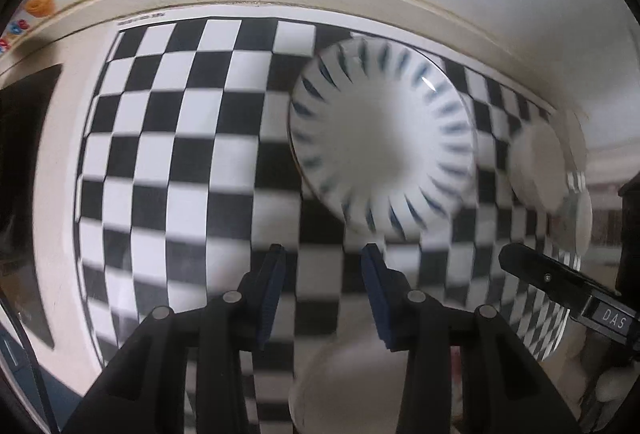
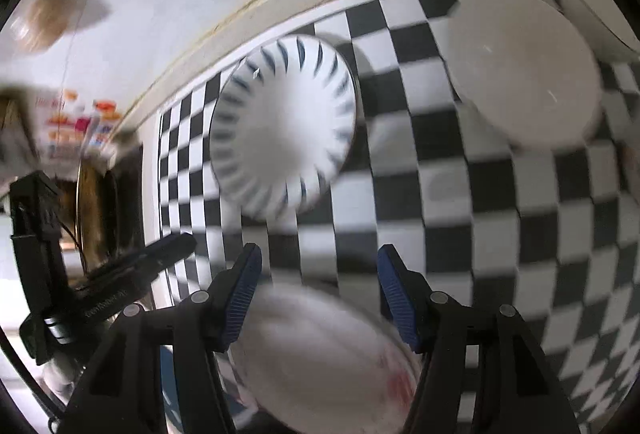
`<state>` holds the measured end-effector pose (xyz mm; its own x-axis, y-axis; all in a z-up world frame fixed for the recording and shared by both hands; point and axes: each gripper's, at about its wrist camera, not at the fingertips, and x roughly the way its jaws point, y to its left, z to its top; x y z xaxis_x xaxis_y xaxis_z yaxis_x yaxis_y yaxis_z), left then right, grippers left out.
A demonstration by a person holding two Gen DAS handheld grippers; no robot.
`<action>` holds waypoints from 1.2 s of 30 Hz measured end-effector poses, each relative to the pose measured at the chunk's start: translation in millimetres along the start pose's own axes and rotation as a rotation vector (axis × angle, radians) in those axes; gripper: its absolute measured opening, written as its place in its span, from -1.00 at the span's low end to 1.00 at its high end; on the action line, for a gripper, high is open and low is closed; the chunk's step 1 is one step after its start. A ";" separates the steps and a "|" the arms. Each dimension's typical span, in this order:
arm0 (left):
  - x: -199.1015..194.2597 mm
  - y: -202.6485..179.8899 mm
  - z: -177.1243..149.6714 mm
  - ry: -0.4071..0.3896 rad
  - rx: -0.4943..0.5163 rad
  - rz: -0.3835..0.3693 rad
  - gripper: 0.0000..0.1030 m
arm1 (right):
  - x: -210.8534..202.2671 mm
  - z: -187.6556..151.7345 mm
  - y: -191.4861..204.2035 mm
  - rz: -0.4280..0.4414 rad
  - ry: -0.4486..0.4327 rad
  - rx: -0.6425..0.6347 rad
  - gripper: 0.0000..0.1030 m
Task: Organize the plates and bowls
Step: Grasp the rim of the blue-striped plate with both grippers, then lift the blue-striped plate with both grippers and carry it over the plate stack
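Blue-striped bowl [image 1: 382, 138] sits upright on the checkerboard mat [image 1: 168, 154], near the wall edge, apart from the other dishes and open to approach. Plain white bowl [image 2: 524, 74] rests well to its right; a white dish [image 2: 324, 358] lies blurred beneath the right gripper [image 2: 318, 282], whose jaws stand wide, pressing on nothing. Left gripper [image 1: 324, 282] hovers part-open and empty, short of the striped bowl, probably between placements
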<state>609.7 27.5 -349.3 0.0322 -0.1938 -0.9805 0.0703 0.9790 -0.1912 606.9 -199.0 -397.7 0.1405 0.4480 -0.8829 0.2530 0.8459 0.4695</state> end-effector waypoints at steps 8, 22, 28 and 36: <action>54.5 15.9 70.5 0.074 0.015 -0.022 -0.29 | 50.4 74.9 1.9 -0.089 0.014 0.038 0.07; 59.9 7.6 78.8 0.031 0.080 0.000 -0.46 | 77.6 91.8 -9.8 -0.147 0.027 0.080 -0.65; 36.8 0.8 58.6 -0.011 0.081 -0.008 -0.46 | 58.2 76.4 5.1 -0.149 -0.018 0.019 -0.72; -15.5 -7.6 29.5 -0.095 0.116 -0.008 -0.46 | 20.0 44.8 16.8 -0.101 -0.074 -0.016 -0.72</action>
<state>638.1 21.2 -331.4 0.1253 -0.2122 -0.9691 0.1853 0.9647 -0.1873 656.8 -188.8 -407.1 0.1852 0.3381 -0.9227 0.2545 0.8904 0.3773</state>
